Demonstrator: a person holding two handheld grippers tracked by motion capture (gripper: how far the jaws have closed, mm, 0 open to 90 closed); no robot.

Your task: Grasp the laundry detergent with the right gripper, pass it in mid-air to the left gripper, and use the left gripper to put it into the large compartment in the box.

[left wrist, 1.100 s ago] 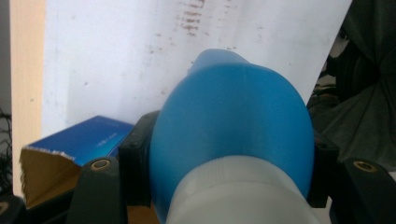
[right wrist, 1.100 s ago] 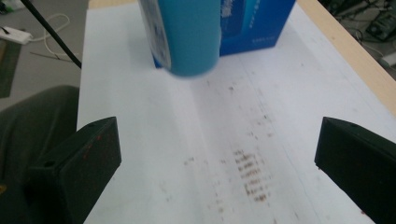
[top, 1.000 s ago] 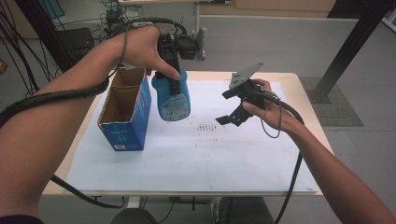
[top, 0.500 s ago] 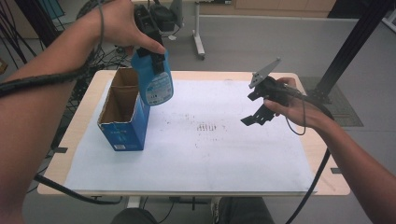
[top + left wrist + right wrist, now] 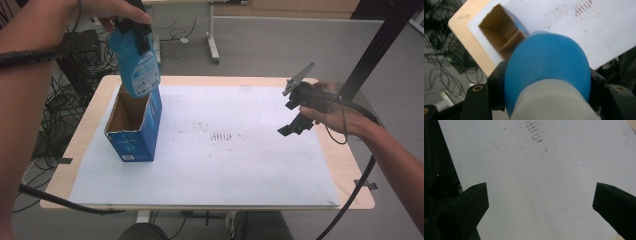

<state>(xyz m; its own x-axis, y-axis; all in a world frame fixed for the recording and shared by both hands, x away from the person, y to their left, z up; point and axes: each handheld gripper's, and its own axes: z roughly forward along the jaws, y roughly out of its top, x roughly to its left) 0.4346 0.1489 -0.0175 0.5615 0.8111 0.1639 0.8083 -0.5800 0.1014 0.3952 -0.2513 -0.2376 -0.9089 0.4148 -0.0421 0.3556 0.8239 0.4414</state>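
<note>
A blue plastic bottle (image 5: 136, 65) with a printed label hangs tilted in the air above the far end of an open blue cardboard box (image 5: 132, 131). My left gripper (image 5: 134, 27) is shut on the bottle near its top. In the left gripper view the bottle's rounded blue body (image 5: 546, 72) sits between the black jaws, and the box's brown inside (image 5: 499, 42) lies beyond it. Over the right side of the table my right gripper (image 5: 291, 119) is held open with nothing in it. In the right gripper view its two jaws stand wide apart over the white mat (image 5: 539, 177).
A white mat (image 5: 225, 170) with faint brown marks covers most of the wooden table (image 5: 350, 170). The box stands upright at the mat's left. Cables lie on the floor to the left, and a black pole rises at the far right.
My left gripper has lifted the bottle from beside the box up and leftward, over the box's opening. The right gripper has drifted to the right, still open.
</note>
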